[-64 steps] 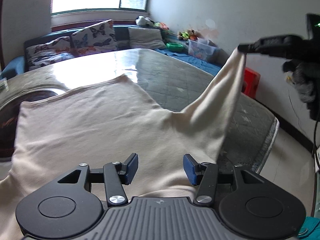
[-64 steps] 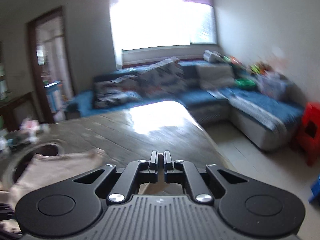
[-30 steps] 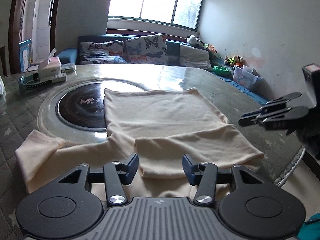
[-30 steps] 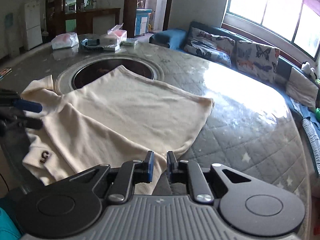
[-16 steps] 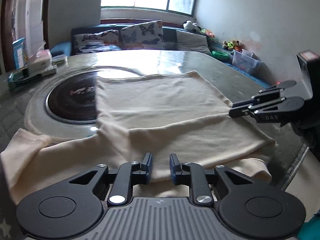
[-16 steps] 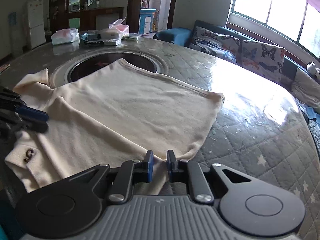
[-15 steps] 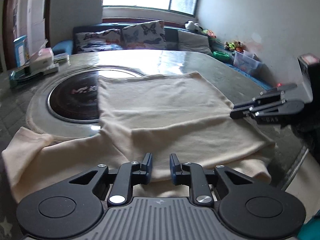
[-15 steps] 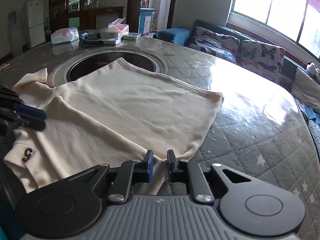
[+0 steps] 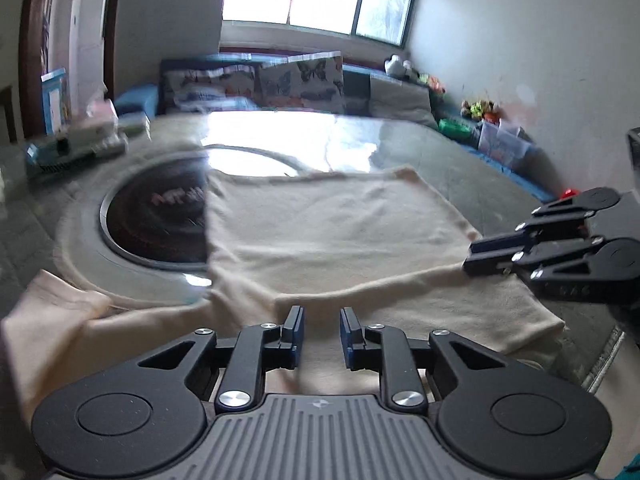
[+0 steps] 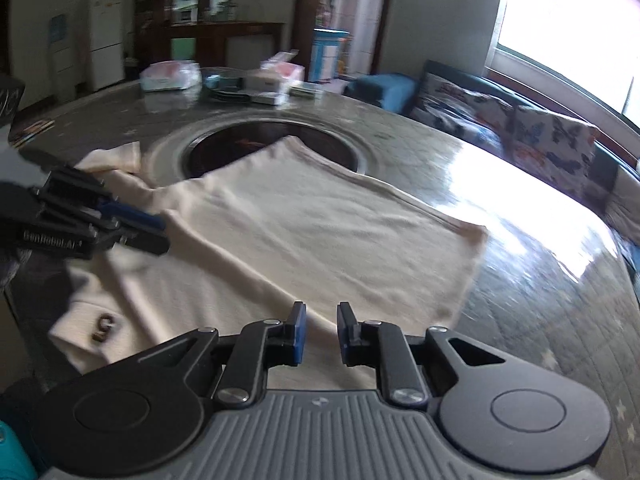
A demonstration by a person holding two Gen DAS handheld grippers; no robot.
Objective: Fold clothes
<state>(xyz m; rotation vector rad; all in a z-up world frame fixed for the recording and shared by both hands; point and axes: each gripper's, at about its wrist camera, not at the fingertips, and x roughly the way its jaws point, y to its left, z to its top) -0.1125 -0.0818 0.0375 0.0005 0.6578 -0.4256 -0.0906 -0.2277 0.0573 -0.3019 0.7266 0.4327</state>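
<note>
Left wrist view: cream shirt (image 9: pixel 332 232) is lying spread on the round table (image 9: pixel 400 148), partly covering the dark inset circle (image 9: pixel 160 220). Left gripper (image 9: pixel 320 334) is hovering over the near folded edge, fingers narrowly parted, pinching nothing. Right gripper (image 9: pixel 470 258) is reaching in at the shirt's right edge.

Right wrist view: right gripper (image 10: pixel 320 332) is sitting over the fold, its fingers just opening slightly, narrow gap, cloth beneath, not pinched. Left gripper (image 10: pixel 160 232) is hovering at the shirt's far side.

One cream garment (image 9: pixel 336 224), one round table (image 10: pixel 560 280), two tongs (image 9: pixel 320 332) (image 10: pixel 320 330), two butterfly cushions (image 9: pixel 300 80).
</note>
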